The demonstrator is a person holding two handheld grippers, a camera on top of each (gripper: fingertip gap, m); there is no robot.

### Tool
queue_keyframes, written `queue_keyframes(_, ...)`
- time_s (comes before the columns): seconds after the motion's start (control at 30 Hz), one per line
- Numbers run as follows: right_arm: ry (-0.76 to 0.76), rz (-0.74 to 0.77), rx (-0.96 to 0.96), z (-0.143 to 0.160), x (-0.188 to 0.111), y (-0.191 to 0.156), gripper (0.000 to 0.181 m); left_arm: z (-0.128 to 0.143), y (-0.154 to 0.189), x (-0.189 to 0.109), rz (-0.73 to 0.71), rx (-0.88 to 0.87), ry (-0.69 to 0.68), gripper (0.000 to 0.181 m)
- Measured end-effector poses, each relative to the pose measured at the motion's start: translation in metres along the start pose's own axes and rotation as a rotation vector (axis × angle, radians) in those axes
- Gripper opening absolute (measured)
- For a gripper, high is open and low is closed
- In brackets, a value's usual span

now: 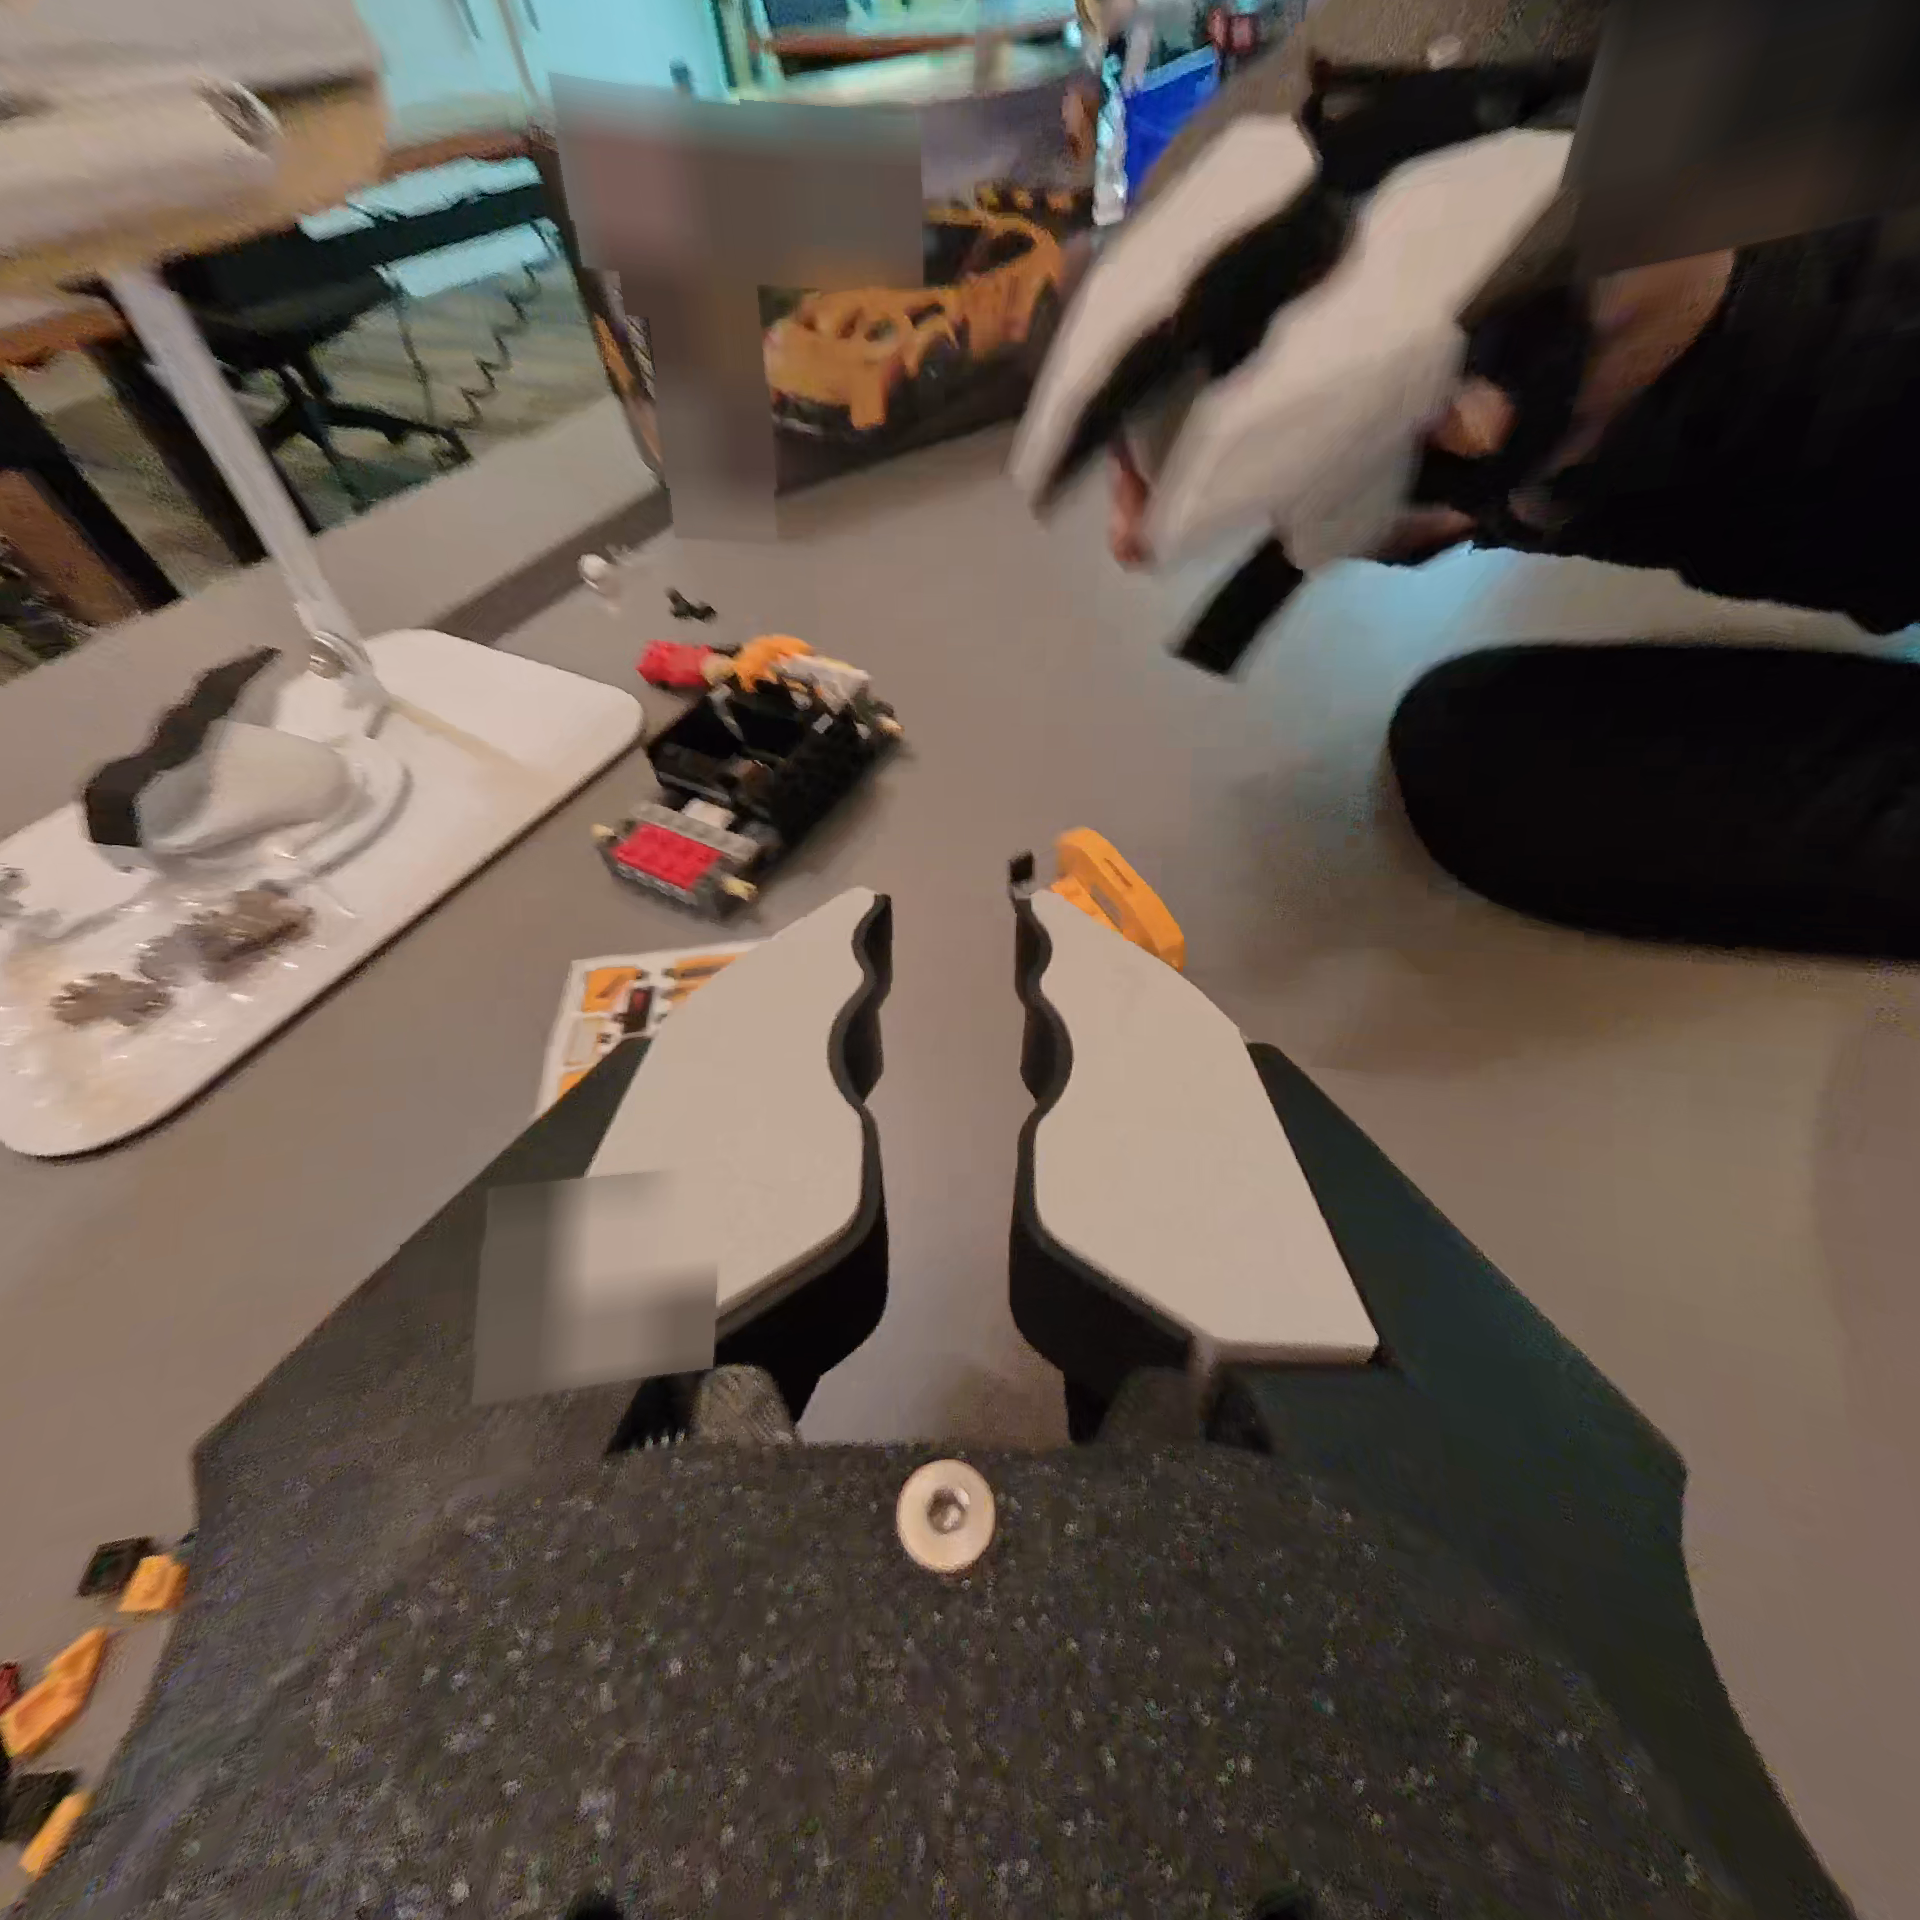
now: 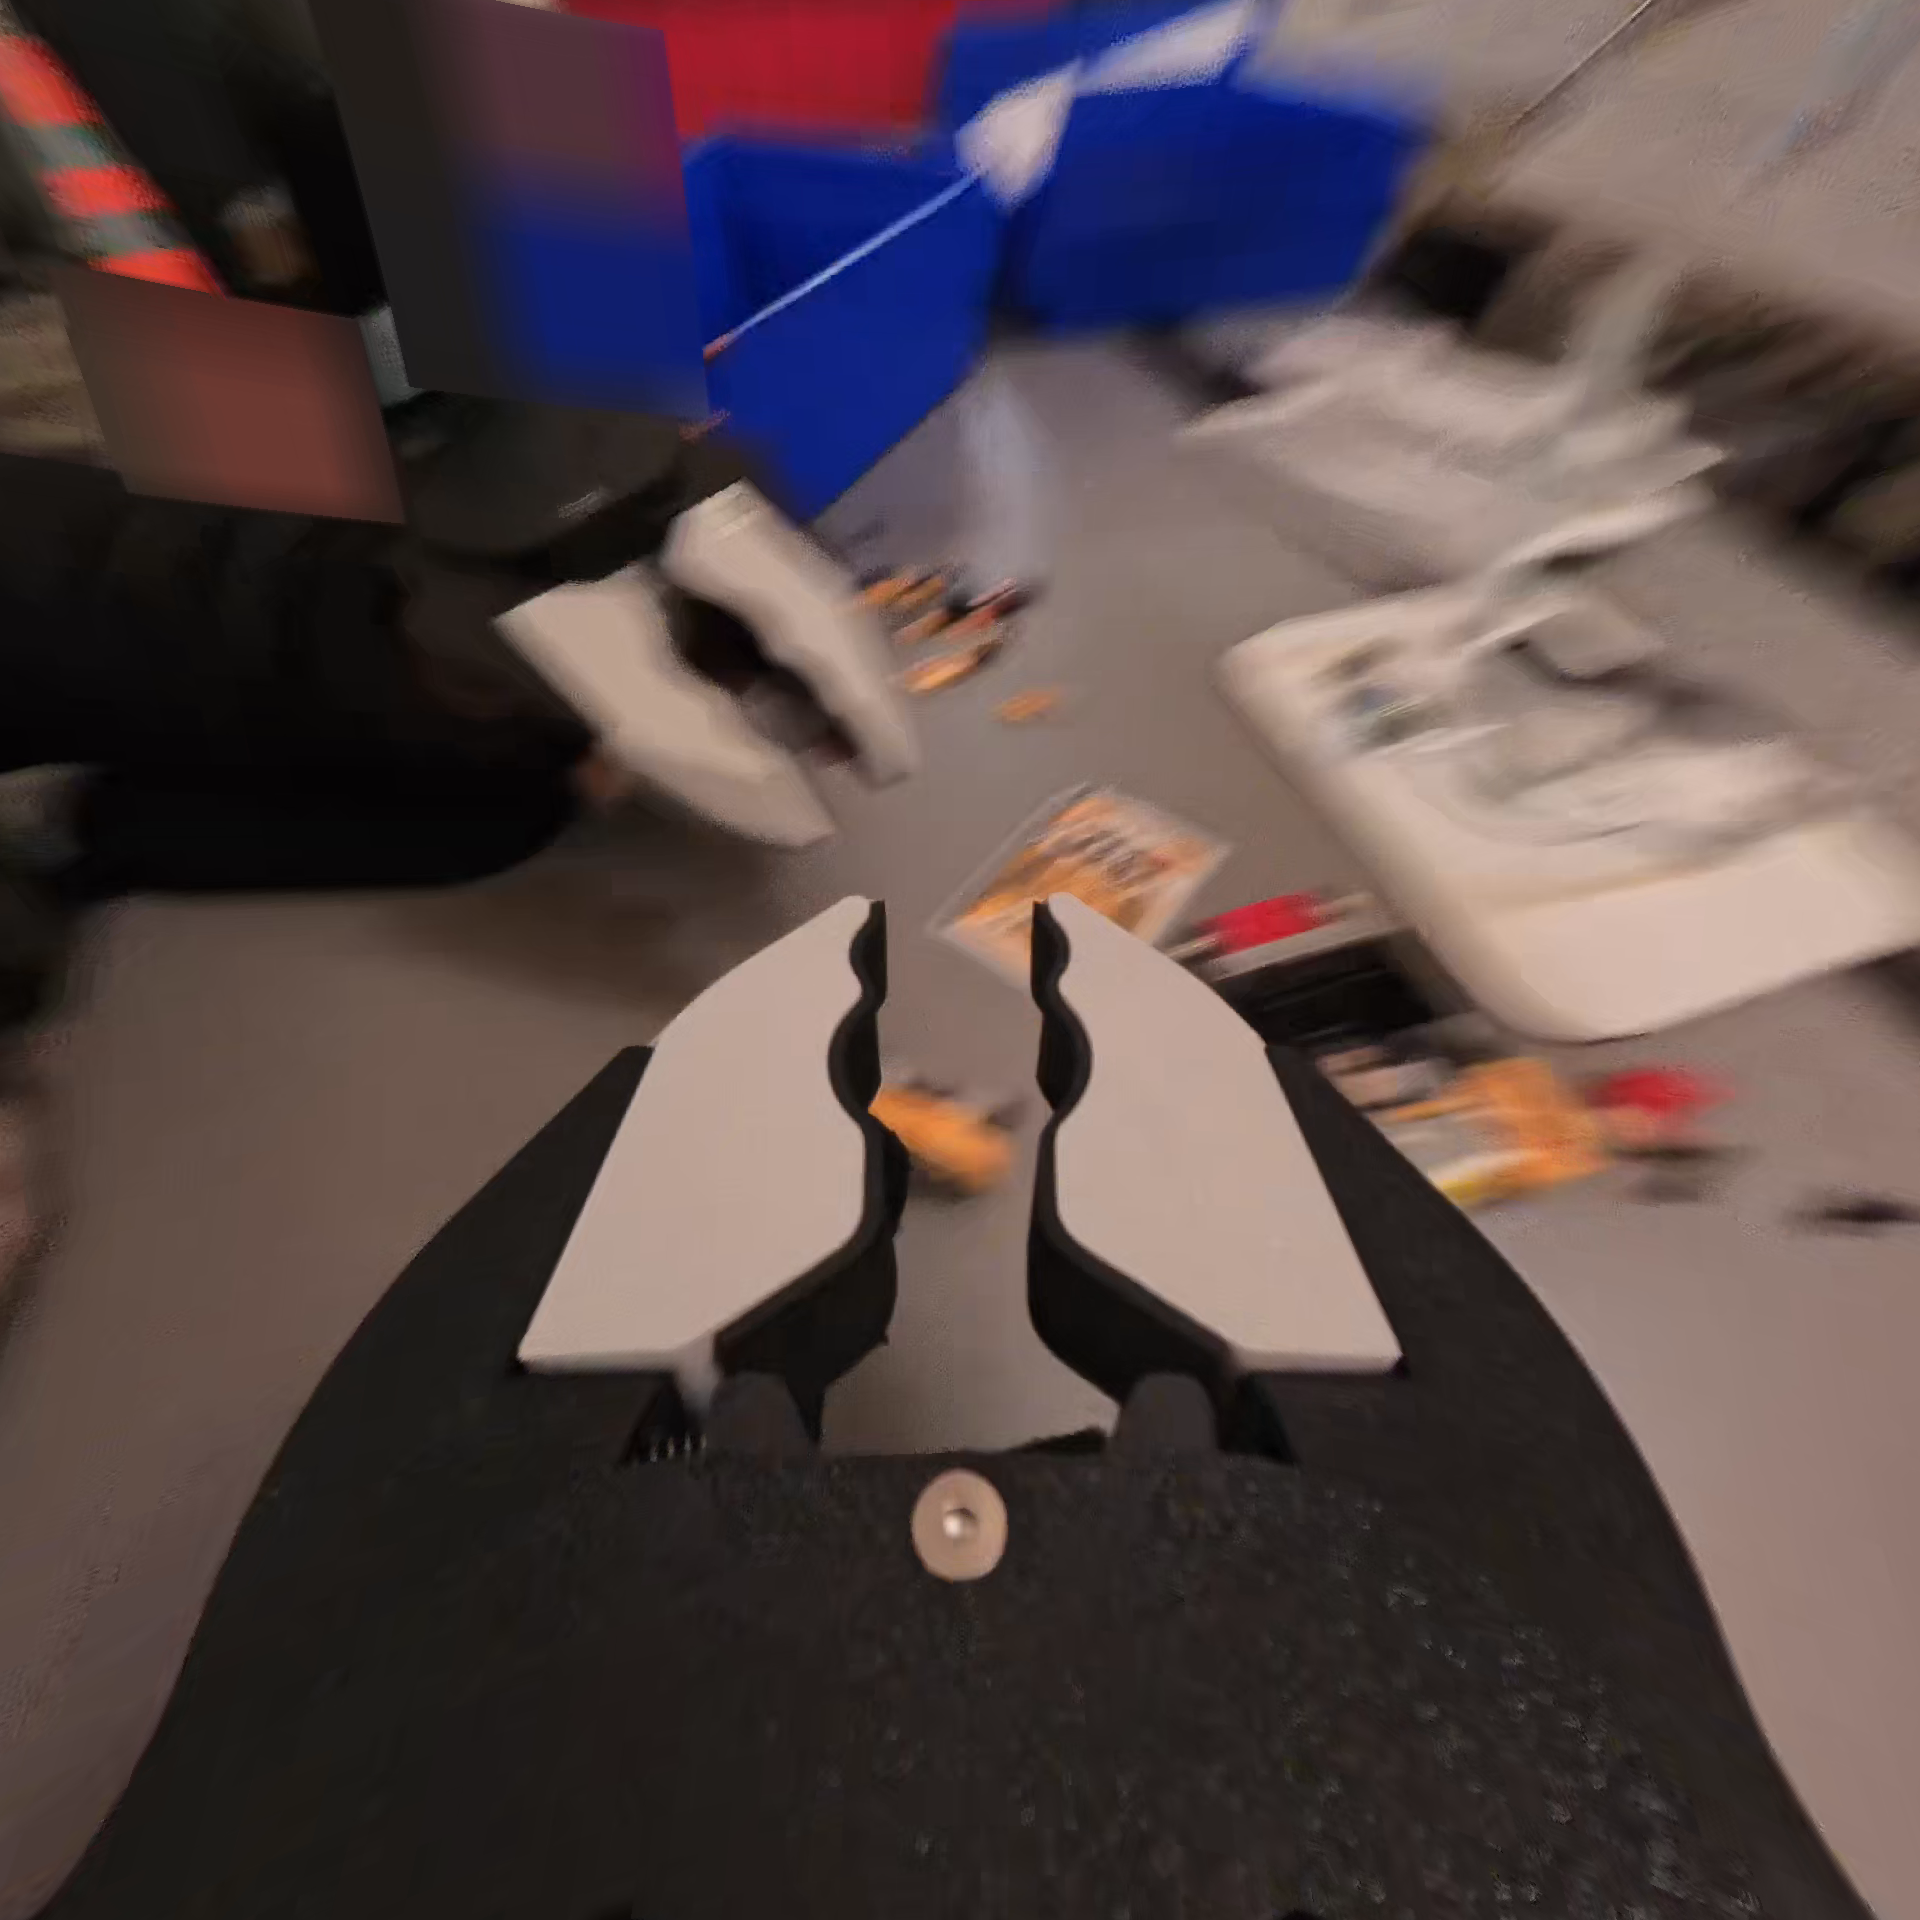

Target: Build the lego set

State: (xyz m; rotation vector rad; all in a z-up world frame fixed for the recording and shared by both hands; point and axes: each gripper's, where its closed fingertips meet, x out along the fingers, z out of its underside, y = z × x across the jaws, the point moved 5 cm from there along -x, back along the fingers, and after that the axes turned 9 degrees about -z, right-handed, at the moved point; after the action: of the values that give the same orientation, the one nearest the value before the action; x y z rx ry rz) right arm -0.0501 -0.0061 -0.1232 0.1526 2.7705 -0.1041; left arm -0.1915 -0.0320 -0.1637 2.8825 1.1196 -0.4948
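The left gripper [image 1: 951, 894], with grey wavy-edged fingers on speckled black foam, is parted and holds nothing. Just beyond lie one orange curved piece [image 1: 1117, 894] and a sticker sheet [image 1: 623, 1003]. Farther off on the grey table [image 1: 1039, 644] stands the blocky black-and-red lego chassis [image 1: 748, 795]. The right gripper [image 2: 958, 914] is likewise parted and holds nothing.

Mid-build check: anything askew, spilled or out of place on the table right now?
Nothing looks damaged. The half-built car chassis sits skewed on the grey table, loose orange and black pieces lie scattered by the near left edge, and one orange part lies apart beside the open left gripper.
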Motion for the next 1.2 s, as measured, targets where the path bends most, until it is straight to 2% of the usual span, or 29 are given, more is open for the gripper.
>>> queue_keyframes(0.07, 0.067, 0.322, -0.184, -0.036, -0.020, 0.053, 0.033, -0.005, -0.007, -0.001, -0.033, -0.020, 0.030, 0.019)
queue_keyframes(0.13, 0.082, 0.590, -0.352, -0.072, -0.036, 0.107, 0.049, -0.005, -0.010, -0.001, -0.044, -0.024, 0.038, 0.017)
queue_keyframes(0.23, 0.015, 0.756, -0.433, -0.109, -0.033, 0.179, 0.085, 0.000, -0.010, -0.002, -0.046, -0.011, 0.020, 0.017)
queue_keyframes(0.37, -0.033, 0.826, -0.413, -0.131, -0.020, 0.241, 0.106, 0.004, -0.008, -0.003, -0.045, 0.010, 0.004, 0.017)
queue_keyframes(0.47, -0.011, 0.831, -0.398, -0.132, -0.013, 0.256, 0.106, 0.004, -0.007, -0.003, -0.026, 0.007, 0.004, 0.016)
queue_keyframes(0.6, 0.068, 0.845, -0.405, -0.130, -0.012, 0.258, 0.102, 0.004, -0.003, -0.002, 0.004, 0.026, -0.009, 0.016)
queue_keyframes(0.73, 0.138, 0.870, -0.375, -0.134, -0.028, 0.259, 0.063, 0.006, 0.002, -0.003, 0.016, 0.064, -0.021, 0.015)
queue_keyframes(0.8, 0.133, 0.904, -0.400, -0.134, -0.034, 0.258, 0.053, 0.006, 0.002, -0.003, 0.014, 0.077, -0.020, 0.015)
queue_keyframes(0.83, 0.130, 0.916, -0.419, -0.135, -0.035, 0.255, 0.052, 0.006, 0.002, -0.003, 0.016, 0.077, -0.021, 0.015)
queue_keyframes(0.93, 0.151, 0.950, -0.493, -0.140, -0.037, 0.244, 0.073, 0.007, 0.002, -0.003, 0.021, 0.060, -0.026, 0.015)
queue_keyframes(1.0, 0.143, 0.925, -0.544, -0.146, -0.032, 0.238, 0.073, 0.009, 0.002, -0.002, 0.028, 0.048, -0.033, 0.015)
queue_keyframes(1.1, 0.052, 0.862, -0.462, -0.141, -0.014, 0.250, 0.080, 0.010, 0.002, -0.001, 0.027, 0.052, -0.043, 0.015)
queue_keyframes(1.2, 0.075, 0.856, -0.436, -0.138, -0.010, 0.254, 0.074, 0.010, 0.002, -0.002, 0.023, 0.056, -0.043, 0.015)
